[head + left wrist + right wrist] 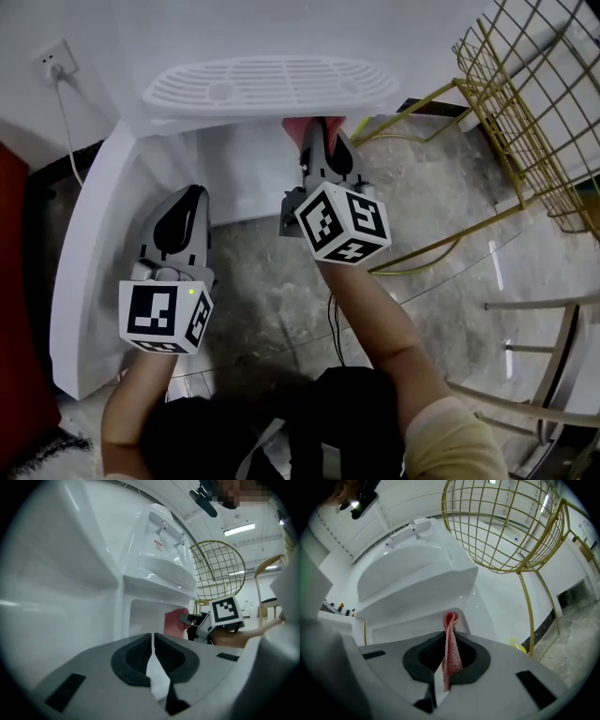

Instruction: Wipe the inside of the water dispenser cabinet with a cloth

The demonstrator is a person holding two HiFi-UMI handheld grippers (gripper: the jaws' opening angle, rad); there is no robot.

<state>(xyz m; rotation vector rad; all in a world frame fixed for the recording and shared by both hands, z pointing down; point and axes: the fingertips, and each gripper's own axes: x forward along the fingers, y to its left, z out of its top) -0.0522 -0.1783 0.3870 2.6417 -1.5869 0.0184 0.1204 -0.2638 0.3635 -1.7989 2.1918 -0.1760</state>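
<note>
Just ahead of the right hand-held gripper (pixel 322 141) stood the white plastic water dispenser (pixel 159 569), and its open lower cabinet (pixel 143 616) was directly in front of the jaw tips, under the white slotted drip tray (pixel 272 84). This hand-held gripper was clenched on a pink textured cloth (pixel 451 646). The cloth was folded and lay with its long axis along the jaws, and its rounded fold stuck out past the tips toward the cabinet. In the head view the tips were already at the mouth of the cabinet. Whether the cloth touched an inner wall, I cannot tell.

The left hand-held gripper (pixel 190 202) was to the left of the right one and a little further back from the opening. Its jaws were pressed together with nothing between them. It was close beside the inner face of the white open cabinet door (pixel 94 262), and contact was not clear. A yellow wire rack (pixel 525 112) stood to the right of the right hand-held gripper, apart from it.

By my judgement the right hand was the nearer one. It needed only to push forward into the cabinet and then rub the cloth on the walls.
</note>
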